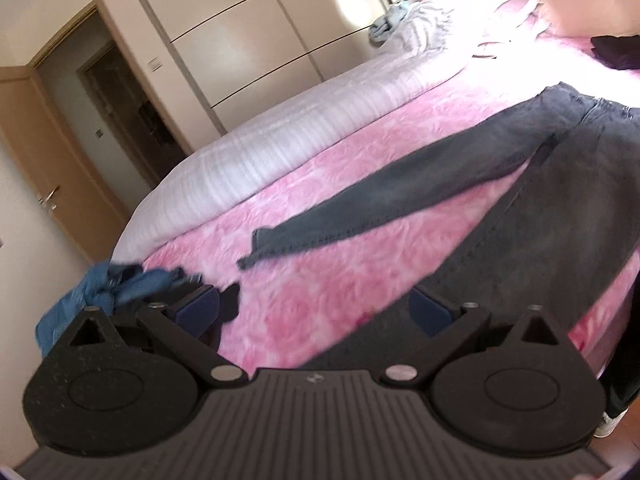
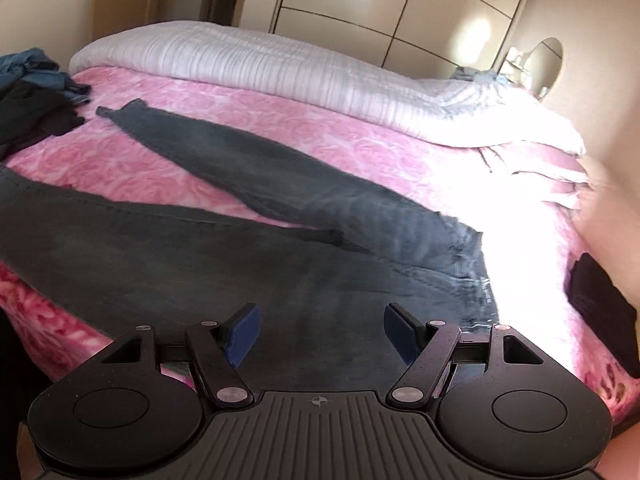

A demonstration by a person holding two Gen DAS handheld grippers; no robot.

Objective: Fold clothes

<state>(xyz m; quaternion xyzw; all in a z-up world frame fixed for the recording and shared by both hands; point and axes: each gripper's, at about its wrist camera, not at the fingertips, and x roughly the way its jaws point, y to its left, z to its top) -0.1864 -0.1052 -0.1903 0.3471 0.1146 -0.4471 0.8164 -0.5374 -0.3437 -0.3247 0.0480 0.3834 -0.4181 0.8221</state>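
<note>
Jeans [image 2: 248, 248], dark grey, lie spread flat on the pink bed cover [image 2: 168, 96], legs splayed apart; in the right wrist view the waistband sits at 3 o'clock and the hems run toward 9–10 o'clock. Left tongs [image 1: 316, 312] released, pads wide apart, empty, over the near leg. Right tongs [image 2: 318, 332] released, empty, above the seat area. Blue clothes pile [image 1: 116, 284] at 9 o'clock of left view.

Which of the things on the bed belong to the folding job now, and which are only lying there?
For the job:
- grey jeans, spread flat with legs apart
- left gripper, open
- right gripper, open over the jeans

Lying about:
- blue and black clothes pile
- white duvet
- black cloth at the bed edge
</note>
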